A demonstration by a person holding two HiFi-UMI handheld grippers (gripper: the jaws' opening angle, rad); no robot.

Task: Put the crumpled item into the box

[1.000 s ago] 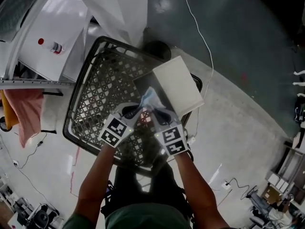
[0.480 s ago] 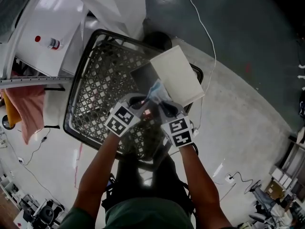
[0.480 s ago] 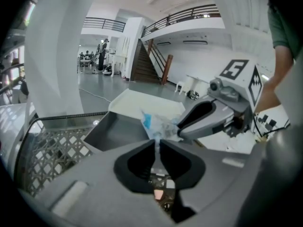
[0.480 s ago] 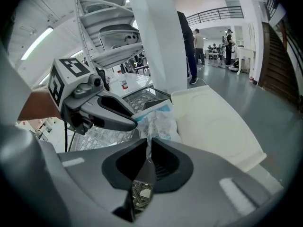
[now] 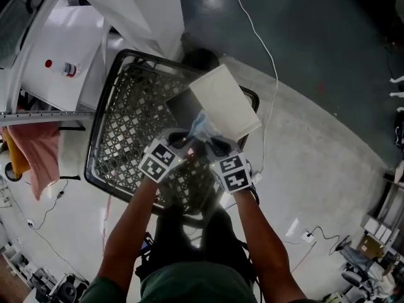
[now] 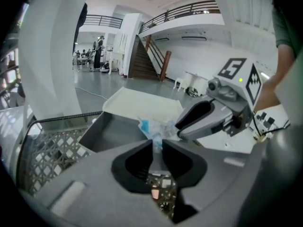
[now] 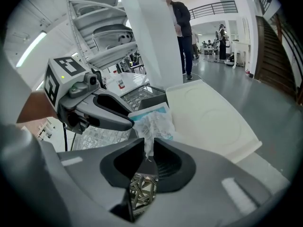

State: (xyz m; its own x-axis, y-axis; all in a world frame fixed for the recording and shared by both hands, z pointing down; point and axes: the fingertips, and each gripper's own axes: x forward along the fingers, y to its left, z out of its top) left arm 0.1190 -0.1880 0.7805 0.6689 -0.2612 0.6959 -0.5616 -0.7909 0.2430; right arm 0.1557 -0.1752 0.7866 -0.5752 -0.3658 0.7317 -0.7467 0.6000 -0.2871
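We see a glossy grey floor (image 5: 328, 55), a white cable (image 5: 271, 59) trailing across it, a pink cloth (image 5: 35, 150) at left, a brown staircase (image 6: 150, 60), a railed balcony (image 6: 189, 8) above

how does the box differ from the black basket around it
The box has solid grey walls, while the basket is black open lattice. The box is the smaller and takes up only the basket's far right corner. The box has a white lid standing open; the basket shows no lid. Both are roughly rectangular and open at the top.
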